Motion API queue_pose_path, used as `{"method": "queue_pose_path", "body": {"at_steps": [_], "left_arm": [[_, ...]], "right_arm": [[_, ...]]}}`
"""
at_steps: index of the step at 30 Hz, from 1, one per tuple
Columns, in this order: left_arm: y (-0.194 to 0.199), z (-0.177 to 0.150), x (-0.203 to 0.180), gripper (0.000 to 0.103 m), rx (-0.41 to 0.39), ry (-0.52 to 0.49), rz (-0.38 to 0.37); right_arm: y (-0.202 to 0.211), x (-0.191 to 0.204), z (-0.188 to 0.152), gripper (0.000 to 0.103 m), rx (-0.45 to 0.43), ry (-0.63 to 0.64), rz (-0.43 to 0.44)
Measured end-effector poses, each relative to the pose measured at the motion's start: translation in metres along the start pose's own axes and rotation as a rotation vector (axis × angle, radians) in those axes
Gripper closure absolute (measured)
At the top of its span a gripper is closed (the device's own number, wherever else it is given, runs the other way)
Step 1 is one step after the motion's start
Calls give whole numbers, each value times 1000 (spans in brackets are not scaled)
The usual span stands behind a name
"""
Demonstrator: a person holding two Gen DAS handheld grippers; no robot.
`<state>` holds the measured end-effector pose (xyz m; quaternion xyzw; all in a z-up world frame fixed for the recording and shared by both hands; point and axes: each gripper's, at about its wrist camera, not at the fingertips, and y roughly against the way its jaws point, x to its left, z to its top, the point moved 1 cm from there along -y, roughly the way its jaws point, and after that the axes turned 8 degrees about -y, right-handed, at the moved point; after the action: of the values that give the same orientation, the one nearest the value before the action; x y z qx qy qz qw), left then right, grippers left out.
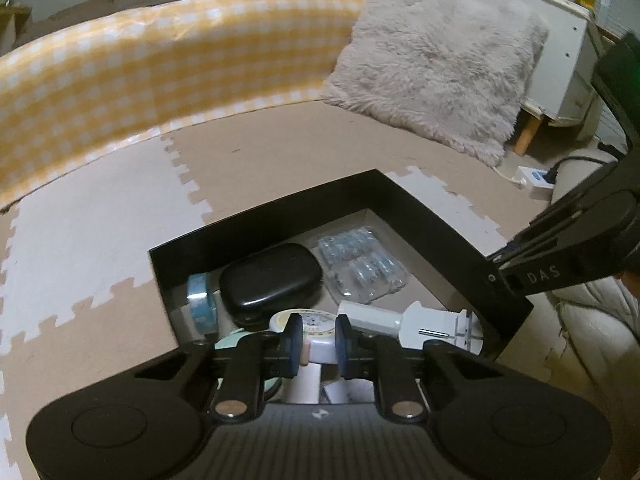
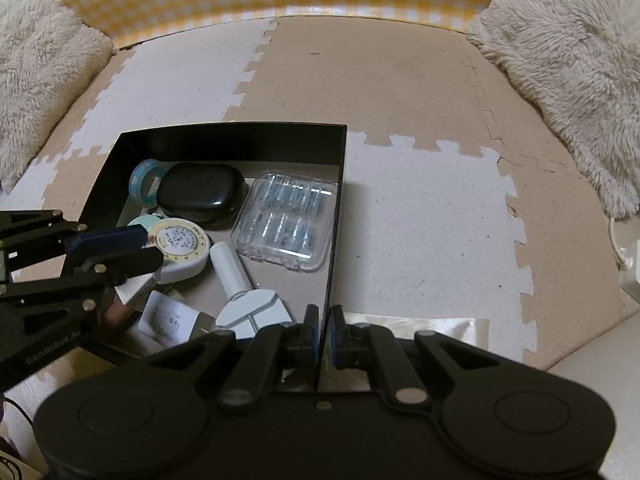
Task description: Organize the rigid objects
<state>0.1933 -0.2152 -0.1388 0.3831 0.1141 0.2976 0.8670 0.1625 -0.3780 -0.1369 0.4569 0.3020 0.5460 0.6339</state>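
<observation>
Fingers of the left gripper (image 1: 316, 338) are closed on the round white tape measure (image 2: 182, 248) with a printed dial, inside the black box (image 2: 240, 132); the right gripper (image 2: 322, 326) pinches the box's near right wall between its narrow fingers. Lying in the box, which sits on a foam puzzle-mat floor (image 2: 420, 208), are a blue tape roll (image 2: 145, 182), a black oval case (image 2: 202, 196), a clear plastic pack (image 2: 288, 226) of small bluish parts, a white plug adapter (image 2: 248, 294) and a small label card with print too fine to read. "DAS" shows on the right gripper's arm.
</observation>
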Motion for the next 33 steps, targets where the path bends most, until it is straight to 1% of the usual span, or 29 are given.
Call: {"method": "queue_pose_path", "body": {"at_steps": [5,8,10,12,15,19,21,22,25,28,29,30,31,32,33], "left_arm": [[-6,-4,-3,84,-33,16,-50],[-6,-2,-7,84,-30,5,-53],[-3,-1,-7,82,-19,0,-29],[3,0,-3,79,-6,-5,11],[8,0,9,79,10,29,42],[4,-2,12,79,53,-11,111],[-1,-5,9,79,84,-38,117],[-3,-6,8,81,90,-46,112],[-3,-6,6,82,86,-54,117],[-2,-7,5,84,83,-50,106],[-1,-7,5,84,82,-48,80],[-2,-8,3,83,79,-39,39],[-3,-8,1,78,76,-31,-8],[-3,-8,-4,77,78,-42,-33],[-3,-7,-8,77,84,-61,-36]], "right_arm": [[0,0,0,97,1,3,-4],[-1,0,0,97,1,4,-4],[-1,0,0,97,1,4,-3],[-1,0,0,97,1,2,-2],[-1,1,1,97,1,4,-3],[0,0,0,97,1,3,-2],[0,1,0,97,1,3,-2],[0,1,0,97,1,4,-2],[0,0,0,97,1,4,-3],[0,0,0,97,1,8,-7],[-1,0,0,97,1,9,-7],[-1,0,0,97,1,9,-7],[-1,0,0,97,1,9,-6],[-1,0,0,97,1,8,-5],[-1,0,0,97,1,7,-5]]}}
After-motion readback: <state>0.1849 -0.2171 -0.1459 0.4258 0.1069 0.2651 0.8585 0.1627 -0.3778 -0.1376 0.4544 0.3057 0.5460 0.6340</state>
